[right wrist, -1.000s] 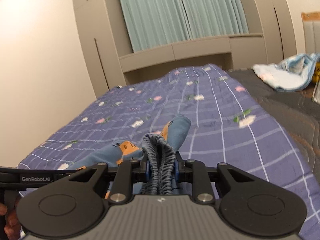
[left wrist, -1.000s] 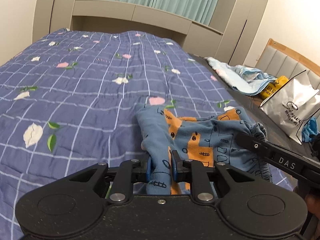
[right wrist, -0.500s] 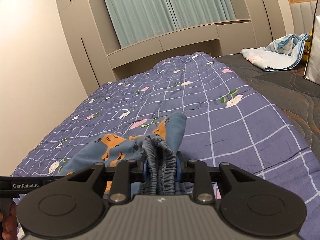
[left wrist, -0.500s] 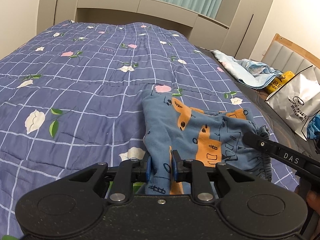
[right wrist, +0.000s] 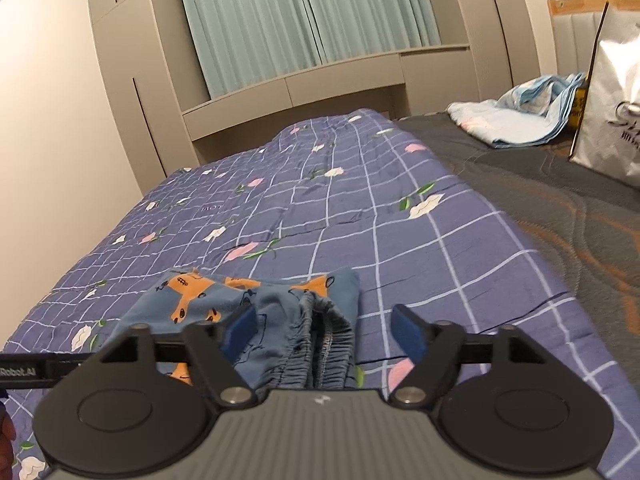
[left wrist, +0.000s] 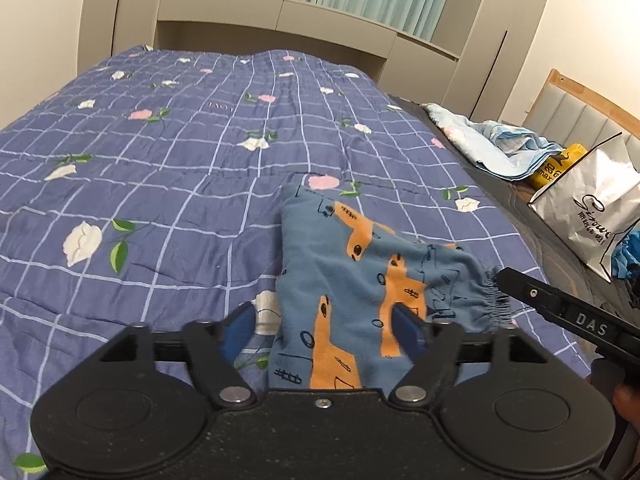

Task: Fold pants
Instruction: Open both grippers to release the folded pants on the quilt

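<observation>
Small blue pants (left wrist: 360, 280) with orange figures lie folded on the purple checked quilt (left wrist: 168, 176). My left gripper (left wrist: 324, 330) is opening, its blue pads spread wide on either side of the pants' near end without pressing it. In the right wrist view the same pants (right wrist: 260, 304) show their gathered elastic waistband (right wrist: 320, 344) lying loose between the jaws of my right gripper (right wrist: 324, 334), which is also opening. The right gripper's black arm (left wrist: 568, 316) reaches the waistband edge in the left wrist view.
A crumpled light blue cloth (left wrist: 496, 148) lies at the far right on the dark grey mattress (right wrist: 540, 184). A white shopping bag (left wrist: 592, 208) and a yellow packet (left wrist: 554, 168) stand by the headboard. Beige cabinets (right wrist: 120, 92) and green curtains (right wrist: 300, 16) close the far end.
Both grippers were shut on the pants, left on the leg end, right on the waistband. Now both stand wide and the fabric has dropped flat onto the quilt.
</observation>
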Motion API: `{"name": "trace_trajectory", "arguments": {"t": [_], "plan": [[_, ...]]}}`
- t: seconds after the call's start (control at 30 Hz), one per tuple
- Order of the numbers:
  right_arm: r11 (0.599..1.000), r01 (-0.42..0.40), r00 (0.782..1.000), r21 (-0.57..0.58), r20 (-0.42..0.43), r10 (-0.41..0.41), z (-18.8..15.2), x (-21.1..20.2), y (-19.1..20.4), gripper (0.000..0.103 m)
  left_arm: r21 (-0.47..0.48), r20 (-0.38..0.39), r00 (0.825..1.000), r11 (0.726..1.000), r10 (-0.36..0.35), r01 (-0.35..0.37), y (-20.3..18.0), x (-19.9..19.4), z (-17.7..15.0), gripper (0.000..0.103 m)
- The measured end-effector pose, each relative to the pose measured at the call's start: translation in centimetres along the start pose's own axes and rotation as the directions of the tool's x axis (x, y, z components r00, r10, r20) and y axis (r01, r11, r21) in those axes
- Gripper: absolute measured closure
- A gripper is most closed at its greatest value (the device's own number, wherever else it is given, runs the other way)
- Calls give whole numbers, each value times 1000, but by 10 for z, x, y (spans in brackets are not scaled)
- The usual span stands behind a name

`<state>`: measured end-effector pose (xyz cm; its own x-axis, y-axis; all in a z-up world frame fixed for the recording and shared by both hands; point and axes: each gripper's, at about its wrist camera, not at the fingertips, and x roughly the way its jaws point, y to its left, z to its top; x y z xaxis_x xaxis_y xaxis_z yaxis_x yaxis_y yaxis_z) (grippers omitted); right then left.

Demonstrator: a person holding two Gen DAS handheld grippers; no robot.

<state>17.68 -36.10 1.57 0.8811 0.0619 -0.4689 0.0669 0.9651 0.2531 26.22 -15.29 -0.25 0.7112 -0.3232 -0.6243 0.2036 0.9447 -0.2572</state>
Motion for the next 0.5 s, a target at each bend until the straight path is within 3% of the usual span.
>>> {"name": "trace_trajectory", "arguments": {"t": [0.13, 0.5], "plan": [[1000, 5, 1000, -17, 30, -5, 1, -19, 7, 1, 12, 42, 999, 1000, 21, -22, -4, -20, -1, 2], [997, 31, 994, -64, 102, -24, -6, -81, 31, 0, 52, 141, 987, 995, 76, -84, -4, -87, -24, 1]]}}
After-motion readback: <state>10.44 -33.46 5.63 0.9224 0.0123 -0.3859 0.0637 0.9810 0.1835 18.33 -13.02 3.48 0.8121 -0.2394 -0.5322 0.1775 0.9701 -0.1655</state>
